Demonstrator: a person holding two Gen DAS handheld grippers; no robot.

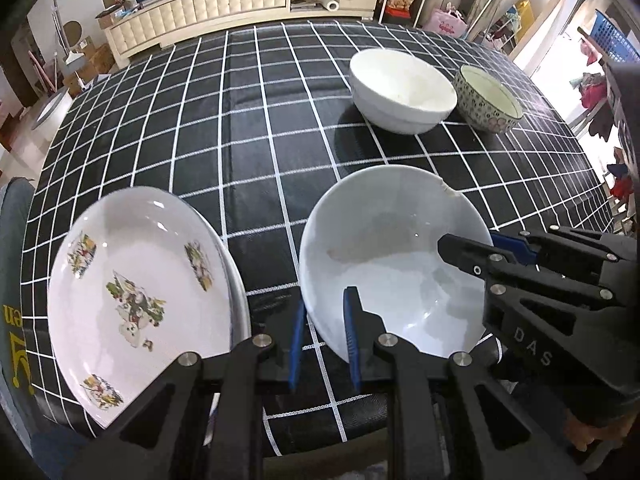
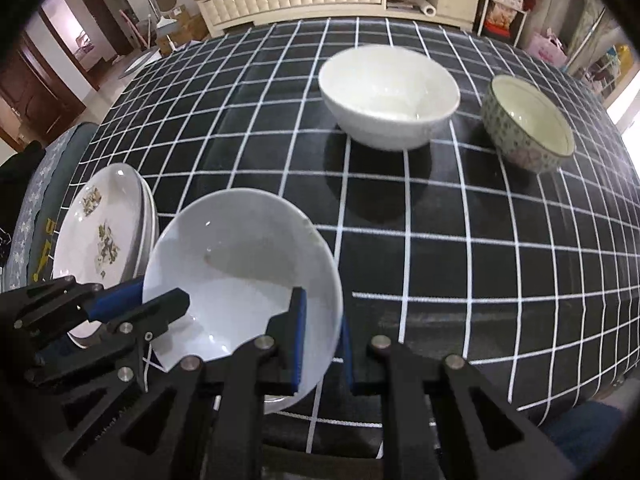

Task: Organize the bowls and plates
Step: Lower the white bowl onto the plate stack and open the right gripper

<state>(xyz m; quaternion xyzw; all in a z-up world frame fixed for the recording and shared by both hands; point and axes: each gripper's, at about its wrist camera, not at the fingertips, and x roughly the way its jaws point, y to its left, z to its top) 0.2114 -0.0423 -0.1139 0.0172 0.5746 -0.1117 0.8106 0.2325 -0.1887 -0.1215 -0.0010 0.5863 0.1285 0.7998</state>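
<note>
Near the front edge of the counter (image 1: 248, 128), which is covered by a black cloth with a white grid, a shallow white bowl (image 1: 384, 256) is gripped from both sides. Its near-left rim is straddled by the left tongs (image 1: 324, 340), one blue-padded finger lying inside the bowl and the other outside, the gap between them being narrow. Whether the pads actually press the rim cannot be told from the left wrist view. The right rim is straddled in the same way by the right tongs (image 2: 322, 350), one finger being seen inside the bowl and one outside, with the wall of the bowl between them; firm contact cannot be confirmed here either. A small chip is seen on the far rim of the bowl.

Just beside this bowl, to its left, a stack of plates (image 1: 136, 300) with printed flower motifs is set. Farther back on the counter a deeper white bowl (image 1: 402, 90) is placed, and a patterned bowl (image 1: 486, 98) stands just to its right, almost touching it.
</note>
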